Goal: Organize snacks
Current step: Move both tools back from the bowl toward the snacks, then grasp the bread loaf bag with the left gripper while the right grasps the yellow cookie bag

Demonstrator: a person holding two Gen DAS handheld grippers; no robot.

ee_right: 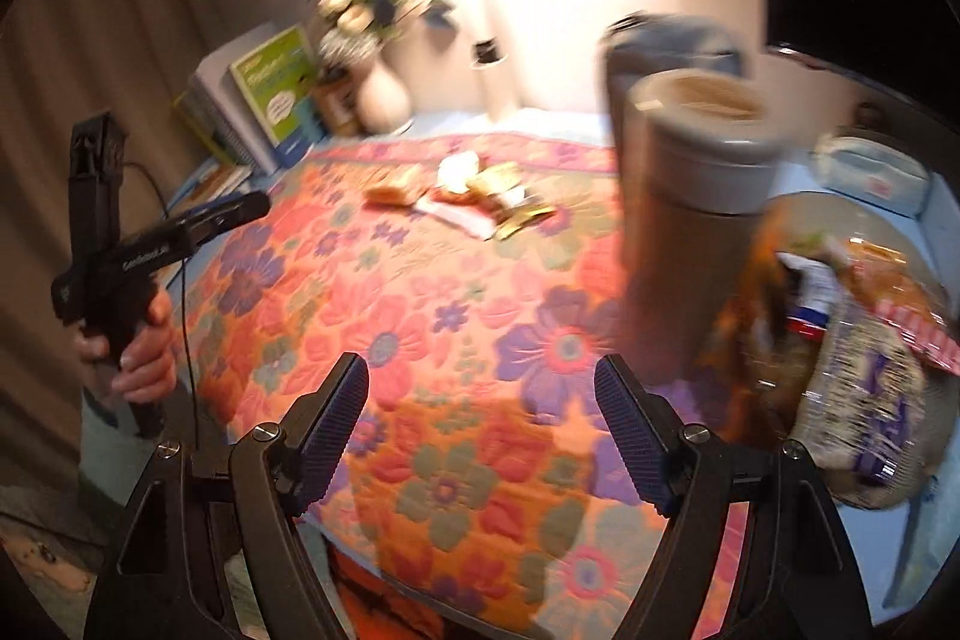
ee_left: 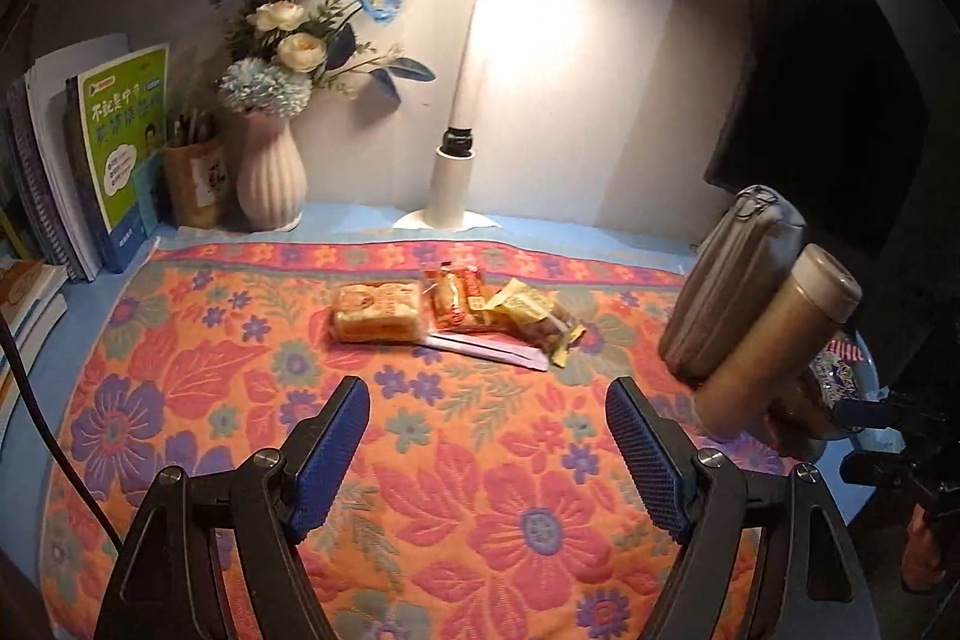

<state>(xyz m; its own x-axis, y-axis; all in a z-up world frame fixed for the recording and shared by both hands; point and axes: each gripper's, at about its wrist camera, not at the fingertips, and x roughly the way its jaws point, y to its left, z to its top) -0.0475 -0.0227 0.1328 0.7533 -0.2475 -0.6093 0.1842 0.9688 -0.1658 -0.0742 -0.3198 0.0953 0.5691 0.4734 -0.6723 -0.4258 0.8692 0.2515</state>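
Now | both my hand-held grippers, left (ee_left: 487, 451) and right (ee_right: 481, 433), gape empty | approach cellophane-wrapped snack packets (ee_left: 447, 313) on floral-quilted table (ee_left: 480, 520) low, one packet per grasp.

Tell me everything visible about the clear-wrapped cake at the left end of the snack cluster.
The clear-wrapped cake is a golden, roughly rectangular block in glossy transparent film with pale printing on top. It lies flat on the floral cloth, leftmost of the snacks, its right end meeting the orange packet. Neither gripper touches it.
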